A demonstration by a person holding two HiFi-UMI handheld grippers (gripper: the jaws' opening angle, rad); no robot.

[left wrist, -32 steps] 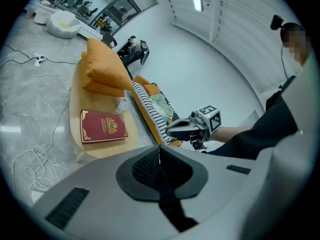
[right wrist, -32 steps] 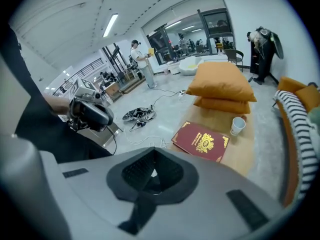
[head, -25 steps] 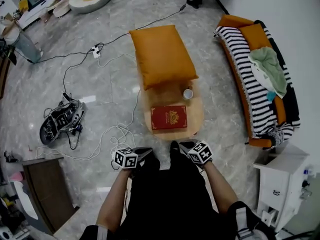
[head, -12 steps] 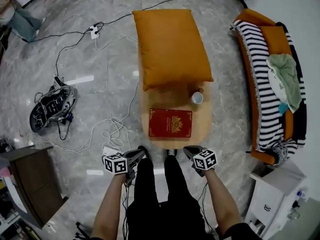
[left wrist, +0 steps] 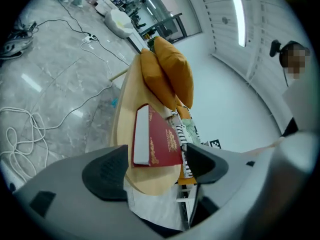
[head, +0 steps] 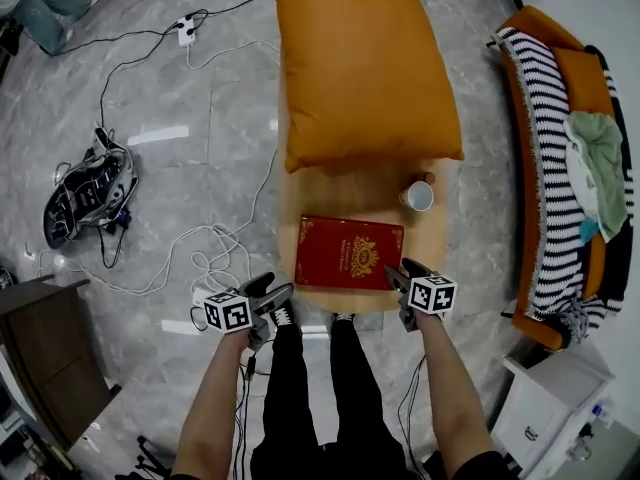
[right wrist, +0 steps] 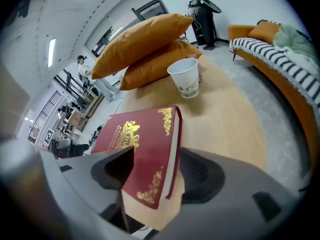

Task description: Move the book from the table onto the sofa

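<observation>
Lying flat on the table (head: 352, 194), the red book (head: 349, 253) runs long-ways from left to right. The right gripper (head: 403, 277) is nearer, its jaws opening around the book's near right corner. The left gripper (head: 276, 296), opening with nothing between its jaws, sits just off the book's left.

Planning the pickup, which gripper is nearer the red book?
Right. The right gripper, jaws opening, straddles the book at its near right corner; the left gripper, jaws opening on nothing, hangs off the table at its near left edge.
</observation>
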